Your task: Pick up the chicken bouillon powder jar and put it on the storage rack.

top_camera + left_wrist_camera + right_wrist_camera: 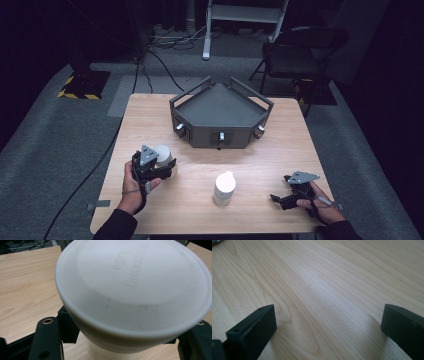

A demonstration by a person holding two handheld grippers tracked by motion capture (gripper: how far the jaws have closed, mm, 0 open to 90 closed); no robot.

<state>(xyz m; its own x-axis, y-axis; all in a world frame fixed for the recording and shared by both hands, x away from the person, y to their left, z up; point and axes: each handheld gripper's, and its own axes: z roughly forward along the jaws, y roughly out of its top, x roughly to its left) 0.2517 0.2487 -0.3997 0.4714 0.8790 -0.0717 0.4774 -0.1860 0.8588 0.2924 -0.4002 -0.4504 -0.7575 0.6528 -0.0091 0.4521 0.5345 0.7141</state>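
While the left claw (161, 167) sits at the near left part of the wooden worktop (260, 165), its two black jaws are clamped on a white tub (164, 156), pressing on the tub's sides; in the high view the tub pokes out beyond the grey three-cornered plate on top of that claw, with the person's left hand (134, 187) wrapped round the handle behind it; in the left gripper view the tub (130, 290) looms very close, its flat round end turned toward the camera with faint raised lettering on it, too blurred to read, and a black jaw stands at each lower corner against the tub's wall; whether the tub rests on the worktop or hangs just above it I cannot tell.

Well apart from it, at the near right part of the worktop, the right claw (280, 197) lies low in the person's right hand (320, 205), pointing toward the left of the high view; in the right gripper view its jaws stand wide apart with nothing but bare wood grain between them.

Between the two claws, near the front middle of the worktop, a white bottle (224, 187) stands upright, touched by neither claw; farther back, at the middle of the worktop, sits a dark grey angular tray (220, 107) with raised rails and small knobs on its front faces.
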